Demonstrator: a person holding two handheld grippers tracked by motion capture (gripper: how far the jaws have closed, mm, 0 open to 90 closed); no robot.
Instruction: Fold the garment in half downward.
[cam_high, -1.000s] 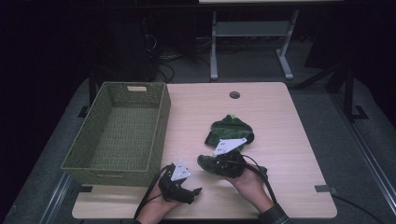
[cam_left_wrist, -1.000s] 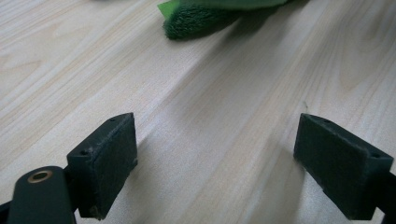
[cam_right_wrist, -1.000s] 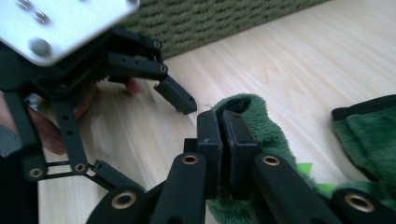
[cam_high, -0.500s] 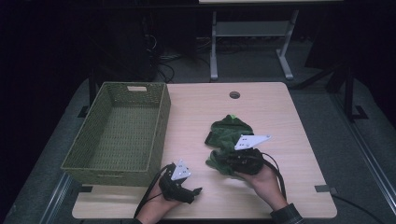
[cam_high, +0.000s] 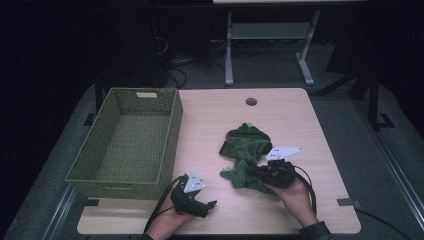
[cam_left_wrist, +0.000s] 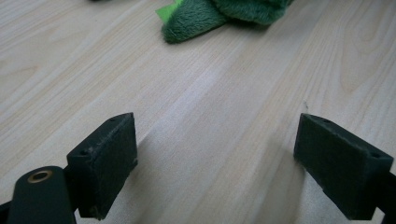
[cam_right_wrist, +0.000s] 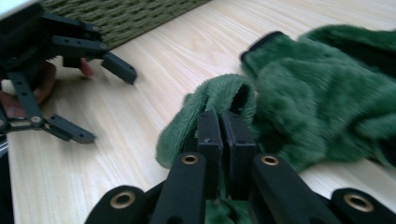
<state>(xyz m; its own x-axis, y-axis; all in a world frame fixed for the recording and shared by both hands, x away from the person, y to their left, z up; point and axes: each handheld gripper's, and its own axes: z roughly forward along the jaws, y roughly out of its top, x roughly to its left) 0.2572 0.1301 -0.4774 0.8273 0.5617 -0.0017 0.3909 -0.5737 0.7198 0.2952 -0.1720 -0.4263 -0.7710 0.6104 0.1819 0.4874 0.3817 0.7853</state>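
Observation:
A dark green plush cloth (cam_high: 247, 152) lies rumpled on the wooden table (cam_high: 215, 120), right of centre. My right gripper (cam_high: 256, 171) is shut on a fold of the plush cloth (cam_right_wrist: 224, 100) at its near edge, and the pads pinch the fabric tight. My left gripper (cam_high: 207, 205) rests near the front edge of the table, its jaws wide open with bare wood between them (cam_left_wrist: 215, 154). The tip of the plush cloth (cam_left_wrist: 201, 18) lies beyond its jaws. In the right gripper view the open left gripper (cam_right_wrist: 98, 100) is at the left.
A woven olive basket (cam_high: 127, 140) stands on the left part of the table, nothing inside it. A round cable hole (cam_high: 251, 101) is near the table's far edge. Behind the table stands a metal frame (cam_high: 265, 45) on a dark floor.
My right gripper has moved to the right, dragging the pinched plush cloth with it. The left gripper has stayed where it was.

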